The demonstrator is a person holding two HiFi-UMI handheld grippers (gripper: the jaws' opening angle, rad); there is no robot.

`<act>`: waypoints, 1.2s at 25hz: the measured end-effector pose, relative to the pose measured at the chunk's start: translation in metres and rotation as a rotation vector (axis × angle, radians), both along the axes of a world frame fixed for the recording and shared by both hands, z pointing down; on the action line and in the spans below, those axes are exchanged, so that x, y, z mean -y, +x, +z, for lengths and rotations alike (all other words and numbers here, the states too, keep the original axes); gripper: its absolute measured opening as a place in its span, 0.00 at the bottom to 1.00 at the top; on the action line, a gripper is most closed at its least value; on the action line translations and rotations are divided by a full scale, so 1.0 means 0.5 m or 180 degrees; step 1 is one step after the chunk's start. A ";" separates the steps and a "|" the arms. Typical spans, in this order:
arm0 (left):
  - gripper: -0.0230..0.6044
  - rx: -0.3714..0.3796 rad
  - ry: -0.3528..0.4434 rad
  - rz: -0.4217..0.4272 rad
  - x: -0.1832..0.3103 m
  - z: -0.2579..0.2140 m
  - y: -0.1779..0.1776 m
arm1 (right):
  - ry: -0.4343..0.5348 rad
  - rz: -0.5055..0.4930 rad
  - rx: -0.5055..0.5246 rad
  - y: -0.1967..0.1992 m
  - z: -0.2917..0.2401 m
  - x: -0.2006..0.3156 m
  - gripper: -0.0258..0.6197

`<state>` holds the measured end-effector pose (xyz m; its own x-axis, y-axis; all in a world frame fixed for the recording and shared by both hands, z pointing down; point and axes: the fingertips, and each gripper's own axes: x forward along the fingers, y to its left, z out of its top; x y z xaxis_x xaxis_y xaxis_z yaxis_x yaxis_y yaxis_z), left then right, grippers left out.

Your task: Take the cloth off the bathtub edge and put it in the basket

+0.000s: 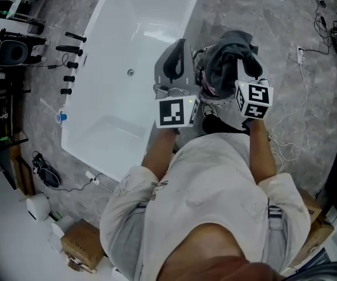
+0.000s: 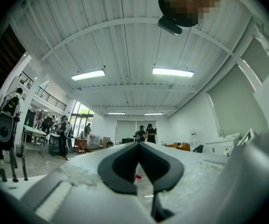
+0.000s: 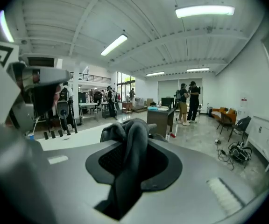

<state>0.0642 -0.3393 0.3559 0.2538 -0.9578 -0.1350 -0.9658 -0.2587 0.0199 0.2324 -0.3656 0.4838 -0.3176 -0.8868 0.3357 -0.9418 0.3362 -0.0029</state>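
A dark grey cloth [image 1: 230, 50] hangs bunched from my right gripper [image 1: 247, 60], which is shut on it just right of the white bathtub [image 1: 127, 40]. In the right gripper view the cloth [image 3: 133, 146] runs between the jaws and drapes over their tips [image 3: 134, 125]. Under the cloth shows part of a pale, round-rimmed basket [image 1: 206, 88], mostly hidden. My left gripper [image 1: 181, 44] sits over the tub's right edge beside the cloth, not touching it. In the left gripper view its tips [image 2: 138, 143] meet with nothing between them.
Several black handles [image 1: 69, 63] lie on the floor left of the tub. Cables and a power strip [image 1: 300, 54] trail on the floor at right. A cardboard box [image 1: 83, 244] stands at lower left. People stand far off [image 3: 187, 101].
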 end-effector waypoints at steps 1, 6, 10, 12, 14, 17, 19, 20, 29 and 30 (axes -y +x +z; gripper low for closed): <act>0.04 -0.0001 -0.0023 -0.0011 -0.001 0.006 -0.001 | -0.0148 -0.0038 -0.0019 -0.008 0.041 0.000 0.17; 0.04 -0.0022 -0.0082 -0.0032 -0.002 0.022 0.006 | -0.0809 -0.0147 -0.0165 -0.036 0.238 0.004 0.17; 0.04 -0.0014 -0.0131 -0.0033 -0.004 0.028 0.011 | -0.1265 -0.0168 -0.0159 -0.062 0.368 -0.008 0.17; 0.04 0.0004 -0.0159 -0.0018 -0.007 0.033 0.013 | -0.1425 -0.0141 -0.0169 -0.068 0.417 -0.014 0.17; 0.04 0.0016 -0.0197 -0.0011 -0.009 0.043 0.017 | -0.1578 -0.0093 -0.0145 -0.067 0.466 -0.020 0.17; 0.04 0.0034 -0.0230 0.0001 -0.010 0.053 0.023 | -0.1878 -0.0029 -0.0123 -0.059 0.547 -0.030 0.18; 0.04 0.0052 -0.0235 0.0010 -0.012 0.056 0.025 | -0.2116 0.0001 -0.0171 -0.054 0.596 -0.038 0.18; 0.04 0.0050 -0.0242 0.0009 -0.015 0.058 0.026 | -0.2230 0.0021 -0.0191 -0.049 0.615 -0.046 0.18; 0.04 0.0022 -0.0310 -0.0076 -0.026 0.064 0.017 | -0.2261 -0.0012 -0.0184 -0.040 0.634 -0.042 0.25; 0.04 0.0020 -0.0303 -0.0086 -0.026 0.063 0.014 | -0.2222 -0.0049 -0.0201 -0.044 0.630 -0.038 0.30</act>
